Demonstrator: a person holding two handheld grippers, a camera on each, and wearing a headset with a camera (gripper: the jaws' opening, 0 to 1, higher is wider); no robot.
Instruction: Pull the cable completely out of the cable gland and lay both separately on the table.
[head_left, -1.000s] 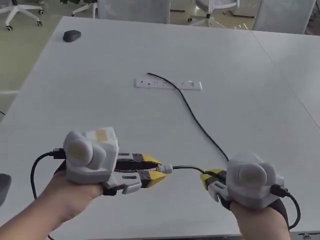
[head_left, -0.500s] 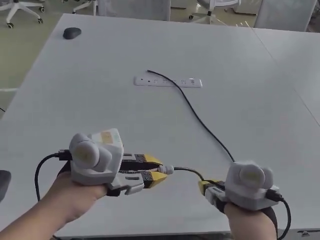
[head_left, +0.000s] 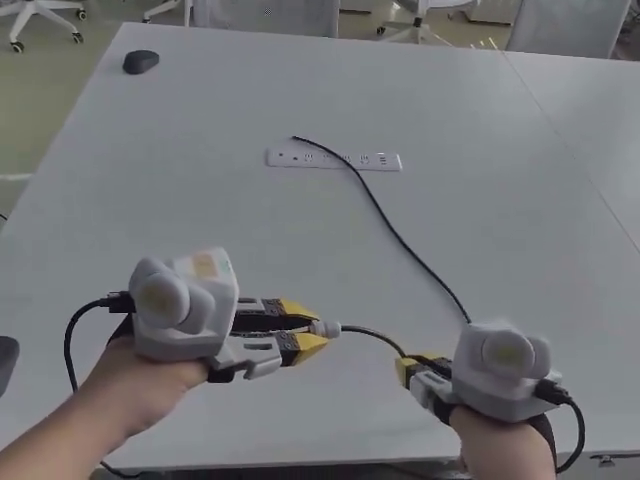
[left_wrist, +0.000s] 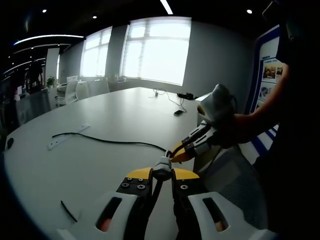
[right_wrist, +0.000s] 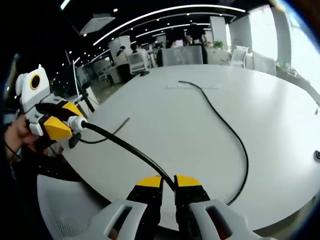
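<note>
A long black cable runs from the white power strip across the table toward me. Its near end passes through a small white cable gland, which also shows in the left gripper view as cable gland and in the right gripper view as cable gland. My left gripper is shut on the gland, held above the table's near edge. My right gripper is shut on the cable a short way from the gland. The stretch of cable between the two grippers sags slightly.
A white power strip lies mid-table under the cable's far end. A dark mouse sits at the far left corner. Office chairs stand beyond the table's far edge. The table's near edge lies just under both grippers.
Both grippers have drifted slightly apart, the left one a little to the left, so a somewhat longer stretch of cable shows between gland and right gripper. The head camera shifted slightly.
</note>
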